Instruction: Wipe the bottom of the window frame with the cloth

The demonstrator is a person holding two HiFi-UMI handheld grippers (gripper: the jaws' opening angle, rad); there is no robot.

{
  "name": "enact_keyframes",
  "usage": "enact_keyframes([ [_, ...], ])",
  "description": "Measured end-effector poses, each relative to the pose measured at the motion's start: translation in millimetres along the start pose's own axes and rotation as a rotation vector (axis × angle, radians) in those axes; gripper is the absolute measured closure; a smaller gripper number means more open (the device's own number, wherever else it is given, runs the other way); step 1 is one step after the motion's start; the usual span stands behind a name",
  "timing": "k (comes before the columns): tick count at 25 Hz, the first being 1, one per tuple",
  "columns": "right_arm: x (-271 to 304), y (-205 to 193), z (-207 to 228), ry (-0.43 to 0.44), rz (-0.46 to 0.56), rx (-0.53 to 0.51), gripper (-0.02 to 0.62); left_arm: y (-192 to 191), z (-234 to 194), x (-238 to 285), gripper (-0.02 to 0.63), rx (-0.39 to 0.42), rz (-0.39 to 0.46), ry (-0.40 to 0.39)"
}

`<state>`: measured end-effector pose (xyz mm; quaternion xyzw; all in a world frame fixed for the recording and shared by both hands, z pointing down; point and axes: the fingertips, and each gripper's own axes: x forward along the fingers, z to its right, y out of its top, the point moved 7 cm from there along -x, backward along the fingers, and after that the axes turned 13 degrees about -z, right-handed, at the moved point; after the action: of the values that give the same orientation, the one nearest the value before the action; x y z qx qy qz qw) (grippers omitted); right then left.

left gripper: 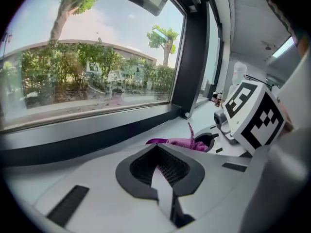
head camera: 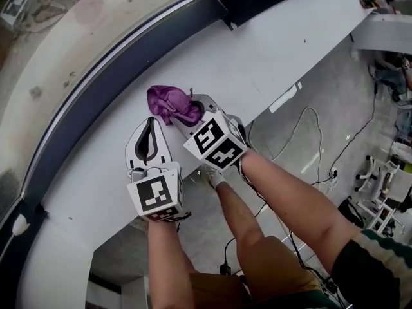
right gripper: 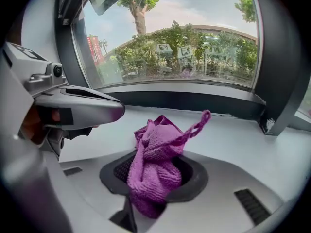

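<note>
Your right tongs (right gripper: 153,181) are clamped on the purple terry cloth (right gripper: 156,164). It is bunched just over the white window sill (right gripper: 243,144), and the dark bottom rail of the window frame (right gripper: 184,102) lies ahead at 12 o'clock. Your left tongs (left gripper: 159,174) are closed on nothing. The cloth looks light, soft and floppy, so grip it through the thick middle of the bunch.

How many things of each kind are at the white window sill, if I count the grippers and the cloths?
Grippers: 2 (left gripper, jaws together with nothing between them; right gripper, closed on the cloth)
Cloths: 1 (purple cloth)
Total: 3
</note>
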<state>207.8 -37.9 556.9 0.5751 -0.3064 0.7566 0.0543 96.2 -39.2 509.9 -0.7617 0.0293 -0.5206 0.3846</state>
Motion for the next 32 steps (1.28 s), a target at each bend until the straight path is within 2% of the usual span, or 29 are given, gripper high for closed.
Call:
enact_keyframes([
  [4,-14,-17,37,-0.023,0.002,0.029,0.451,16,31,21,0.601,0.018,0.02,-0.026],
  [7,-25,-29,62,-0.04,-0.001,0.036,0.451,32,56,32,0.601,-0.004,0.025,-0.051],
  [11,-45,-48,111,-0.062,0.003,0.054,0.451,50,92,54,0.601,0.041,0.019,-0.073],
  [14,-58,-65,141,-0.081,0.008,0.074,0.451,64,118,65,0.601,0.035,0.024,-0.088],
  [23,-68,-77,159,-0.172,-0.014,0.101,0.451,55,112,54,0.601,0.05,0.022,-0.09],
  [32,-66,-80,157,-0.183,-0.011,0.103,0.451,52,116,46,0.601,0.057,0.04,-0.085],
])
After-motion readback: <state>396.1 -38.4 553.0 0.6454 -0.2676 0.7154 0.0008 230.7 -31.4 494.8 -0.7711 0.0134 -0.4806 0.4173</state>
